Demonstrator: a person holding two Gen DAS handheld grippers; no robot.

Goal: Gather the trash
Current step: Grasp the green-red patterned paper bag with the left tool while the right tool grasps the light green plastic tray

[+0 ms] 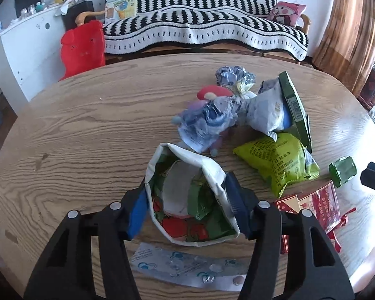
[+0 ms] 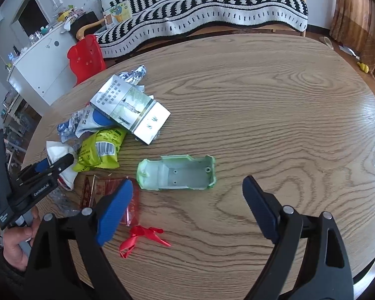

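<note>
My left gripper [image 1: 187,187] grips an open white snack bag [image 1: 187,200] with a tomato print, one blue pad pressing each side wall. The right wrist view shows the same gripper [image 2: 56,165] holding the white bag [image 2: 60,155]. My right gripper [image 2: 187,182] stands open just above a pale green plastic shell [image 2: 177,176] lying hollow side up, with nothing between its pads. Trash lies in a heap: a yellow-green snack bag [image 1: 277,160], crumpled blue-white wrappers [image 1: 207,120], a silver carton [image 2: 132,110], a red pack in clear film [image 1: 310,205] and a red ribbon [image 2: 142,237].
Everything rests on an oval wooden table [image 2: 262,100]. A flat blister strip [image 1: 187,267] lies near its front edge under my left gripper. Beyond the table stand a sofa with a black-and-white throw [image 1: 200,25], a red chair [image 1: 82,47] and a white cabinet [image 1: 25,50].
</note>
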